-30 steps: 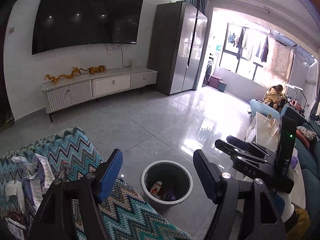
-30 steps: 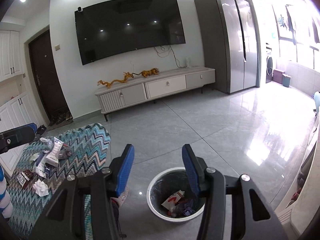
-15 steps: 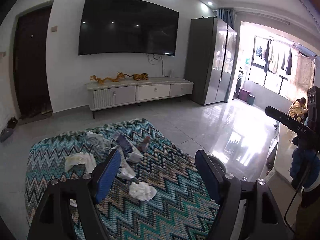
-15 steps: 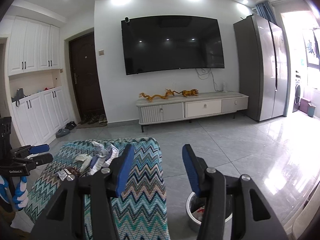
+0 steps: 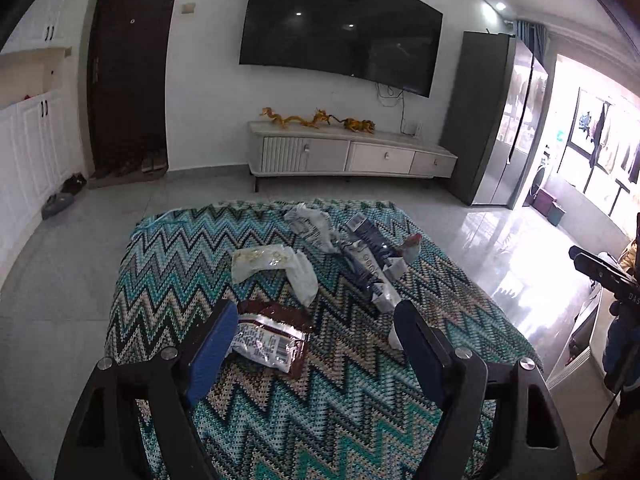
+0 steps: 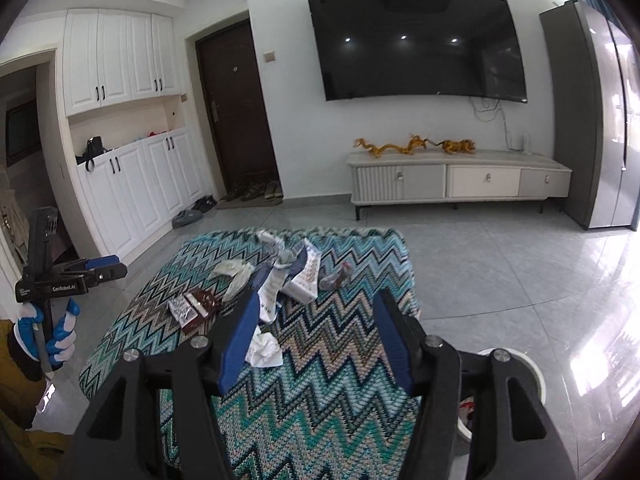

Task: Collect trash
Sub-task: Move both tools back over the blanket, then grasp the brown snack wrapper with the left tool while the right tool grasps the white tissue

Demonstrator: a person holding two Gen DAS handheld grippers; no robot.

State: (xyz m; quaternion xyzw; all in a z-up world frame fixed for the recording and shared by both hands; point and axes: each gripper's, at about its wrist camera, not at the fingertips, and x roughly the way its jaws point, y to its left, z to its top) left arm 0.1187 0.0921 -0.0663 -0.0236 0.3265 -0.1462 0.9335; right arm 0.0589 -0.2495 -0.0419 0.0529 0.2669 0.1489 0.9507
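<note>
Trash lies on a table under a zigzag cloth. It includes a brown wrapper, a clear plastic bag, a crumpled white wrapper and a dark blue packet. My left gripper hovers over the near part of the table. Its jaws are opening, with nothing between them, and the brown wrapper lies just beyond its left finger. My right gripper is also opening and empty, above a crumpled tissue. The white bin stands on the floor at lower right, half hidden behind the gripper.
A gloved hand holds the left gripper off the table's left side. A TV cabinet, a wall TV and a dark door stand beyond the table. White cupboards line the left wall. Shiny tiled floor surrounds the table.
Both views have swung left, from the bin on the floor to the trash on the table. Both grippers' jaws stand wider than before.
</note>
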